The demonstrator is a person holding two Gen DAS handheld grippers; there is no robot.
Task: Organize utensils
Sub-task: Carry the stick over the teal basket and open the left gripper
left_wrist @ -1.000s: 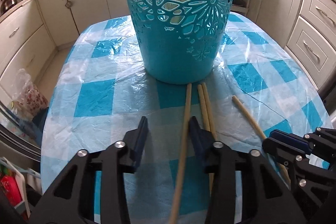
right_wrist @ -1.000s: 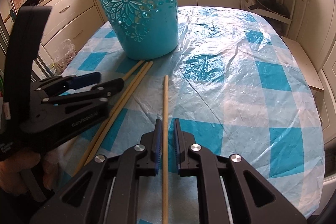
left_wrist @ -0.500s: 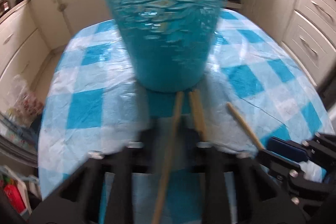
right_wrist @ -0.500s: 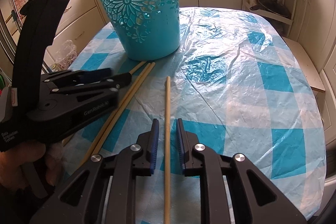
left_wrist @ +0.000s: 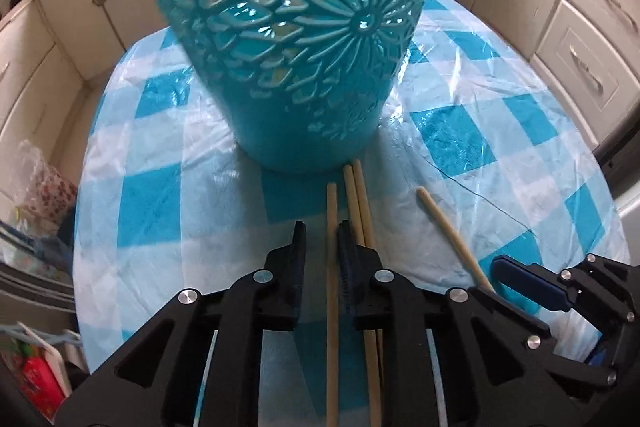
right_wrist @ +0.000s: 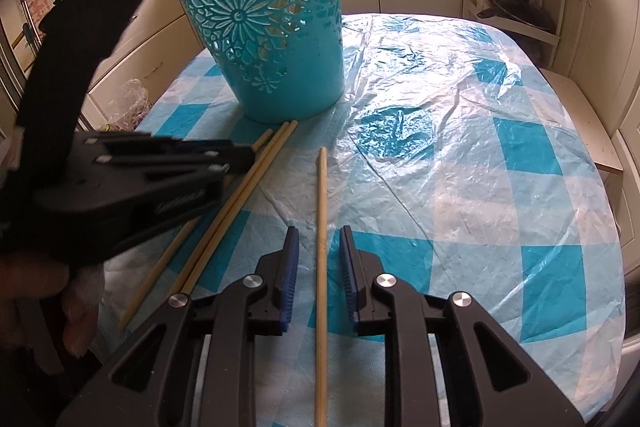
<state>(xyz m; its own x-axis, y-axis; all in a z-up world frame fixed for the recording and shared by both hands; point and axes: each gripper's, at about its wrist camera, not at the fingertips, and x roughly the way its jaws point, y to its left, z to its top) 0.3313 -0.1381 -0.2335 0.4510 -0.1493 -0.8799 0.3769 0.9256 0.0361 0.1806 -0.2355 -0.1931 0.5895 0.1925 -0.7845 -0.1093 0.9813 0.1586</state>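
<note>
A teal cut-out basket (left_wrist: 304,47) (right_wrist: 272,27) stands upright on the checked table (right_wrist: 480,187). Several wooden chopsticks lie in front of it. My left gripper (left_wrist: 322,227) (right_wrist: 244,157) is shut on one chopstick (left_wrist: 332,211), whose tip points at the basket's base. A pair of chopsticks (left_wrist: 362,203) (right_wrist: 256,171) lies just right of it on the cloth. My right gripper (right_wrist: 319,231) (left_wrist: 540,267) straddles a single chopstick (right_wrist: 321,207) (left_wrist: 444,223) that lies flat. Its jaws are opening and the pads stand clear of the stick.
A blue-and-white cloth under clear plastic film covers the oval table. Cream kitchen cabinets (left_wrist: 580,39) surround it. A plastic bag (left_wrist: 44,187) sits on the floor at the left. A shelf with a pan (right_wrist: 516,11) stands behind the table. A person's hand (right_wrist: 60,307) holds the left gripper.
My left gripper went from open to shut on the chopstick and moved closer to the basket. My right gripper's jaws spread apart from the single chopstick, which stays on the cloth.
</note>
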